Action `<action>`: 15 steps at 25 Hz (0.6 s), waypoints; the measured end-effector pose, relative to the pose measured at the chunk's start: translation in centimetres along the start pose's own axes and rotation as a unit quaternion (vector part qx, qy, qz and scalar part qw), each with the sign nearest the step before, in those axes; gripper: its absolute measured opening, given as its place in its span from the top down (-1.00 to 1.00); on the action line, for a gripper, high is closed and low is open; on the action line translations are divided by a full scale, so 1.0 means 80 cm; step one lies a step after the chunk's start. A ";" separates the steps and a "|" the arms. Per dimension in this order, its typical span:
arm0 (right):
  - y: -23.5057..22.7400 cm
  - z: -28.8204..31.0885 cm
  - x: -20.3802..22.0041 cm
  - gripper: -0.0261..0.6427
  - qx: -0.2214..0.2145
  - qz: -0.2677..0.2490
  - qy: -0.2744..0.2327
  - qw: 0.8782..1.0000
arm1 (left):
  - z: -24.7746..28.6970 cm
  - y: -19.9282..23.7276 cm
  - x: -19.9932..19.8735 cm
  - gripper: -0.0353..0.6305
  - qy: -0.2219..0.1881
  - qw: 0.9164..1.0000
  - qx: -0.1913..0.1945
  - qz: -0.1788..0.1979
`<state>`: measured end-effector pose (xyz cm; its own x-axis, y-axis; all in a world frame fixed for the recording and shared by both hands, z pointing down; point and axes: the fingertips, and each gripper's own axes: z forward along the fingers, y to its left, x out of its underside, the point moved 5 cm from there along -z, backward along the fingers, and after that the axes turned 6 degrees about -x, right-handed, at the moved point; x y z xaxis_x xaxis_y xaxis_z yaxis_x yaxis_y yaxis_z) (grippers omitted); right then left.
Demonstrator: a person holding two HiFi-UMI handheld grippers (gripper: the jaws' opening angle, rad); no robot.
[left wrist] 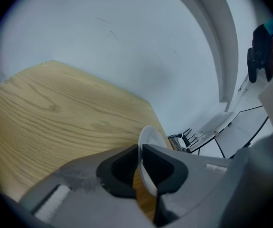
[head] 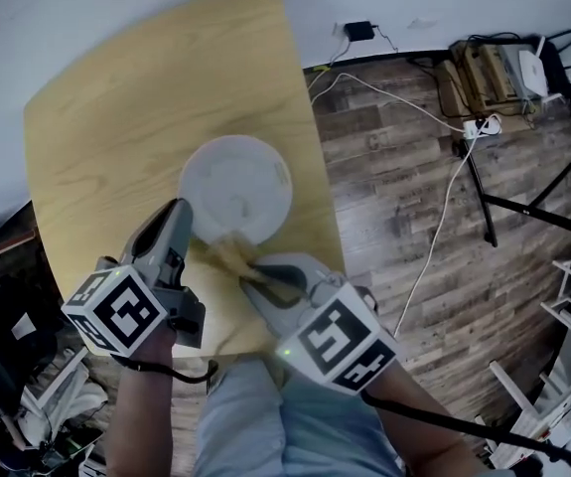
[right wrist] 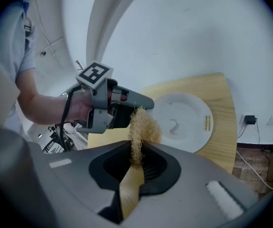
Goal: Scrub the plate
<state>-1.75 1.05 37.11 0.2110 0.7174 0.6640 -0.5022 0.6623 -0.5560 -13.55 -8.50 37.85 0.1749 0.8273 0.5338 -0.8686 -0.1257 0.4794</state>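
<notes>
Left claw [left wrist: 140, 152] grips the round white plate [head: 240, 182] at its near rim; right claw [right wrist: 136, 156] clamps a tan fibrous scrubber [right wrist: 143, 125] — circle lightly, plate steadied.

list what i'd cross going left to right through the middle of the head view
left gripper → plate, which it clamps by the rim → right gripper, holding the scrubber → wood floor

Grey left gripper [head: 183, 213], black-white marker cube [head: 116, 312]
</notes>
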 end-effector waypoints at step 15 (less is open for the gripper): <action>0.013 -0.062 -0.005 0.79 0.116 0.007 -0.066 0.991 | -0.013 0.026 0.056 0.71 0.018 0.999 0.005 0.044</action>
<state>1.80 2.55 33.79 0.0987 0.6817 0.7250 -0.6869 0.5738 -0.4460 -15.08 -4.48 40.54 0.0812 0.8316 0.5495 -0.8752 -0.2043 0.4385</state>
